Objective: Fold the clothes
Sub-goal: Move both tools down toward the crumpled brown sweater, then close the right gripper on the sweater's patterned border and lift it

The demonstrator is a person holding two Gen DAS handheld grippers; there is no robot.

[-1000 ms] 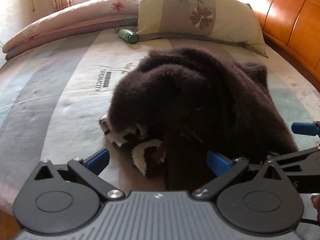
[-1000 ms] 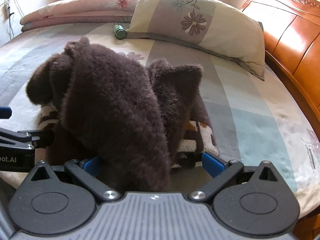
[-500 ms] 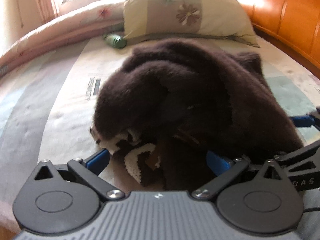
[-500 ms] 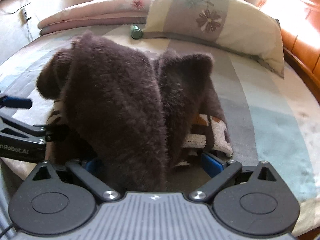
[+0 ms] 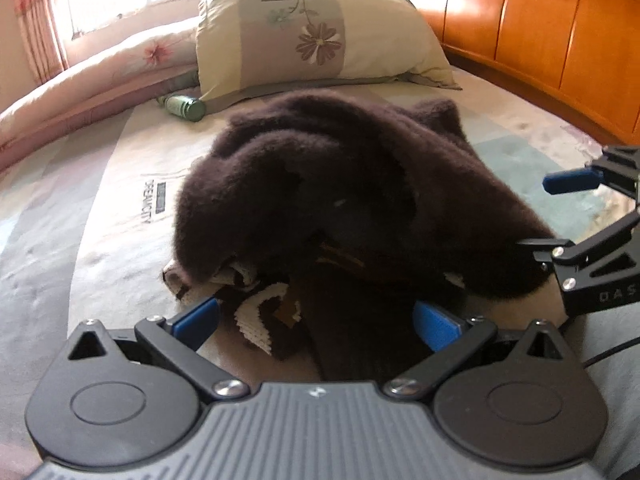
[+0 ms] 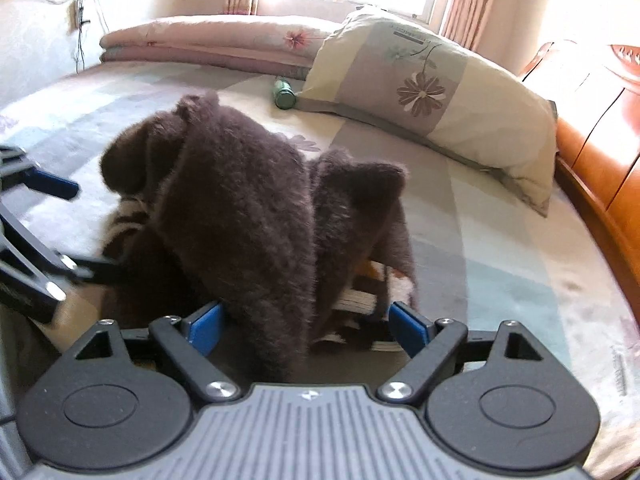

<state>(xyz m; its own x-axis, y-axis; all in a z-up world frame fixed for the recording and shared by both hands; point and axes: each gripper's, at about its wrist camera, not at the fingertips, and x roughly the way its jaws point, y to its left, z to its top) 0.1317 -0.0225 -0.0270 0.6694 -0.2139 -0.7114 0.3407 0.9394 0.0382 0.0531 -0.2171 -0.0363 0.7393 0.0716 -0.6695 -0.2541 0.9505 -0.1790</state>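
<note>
A dark brown fluffy garment (image 5: pixel 320 184) lies heaped on the bed sheet (image 5: pixel 100 240), with a white-and-brown patterned knit edge (image 5: pixel 260 316) showing under its near side. My left gripper (image 5: pixel 316 320) is open at the heap's near edge, and dark cloth lies between its wide-apart blue pads. My right gripper (image 6: pixel 308 326) is open too, with a fluffy fold (image 6: pixel 240 208) hanging down between its pads. Each gripper shows in the other's view: the right one (image 5: pixel 560 216) at the heap's right side, the left one (image 6: pixel 64 226) at its left side.
A floral pillow (image 5: pixel 312 40) leans at the back, with a green bottle (image 5: pixel 186 106) lying beside it. A folded pink quilt (image 6: pixel 208 44) runs along the far edge under a curtained window. An orange wooden headboard (image 5: pixel 552 36) bounds the right side.
Both grippers have drawn back and tilted up a little, so more of the pillow and window shows. The garment heap keeps much the same shape. Both stay open.
</note>
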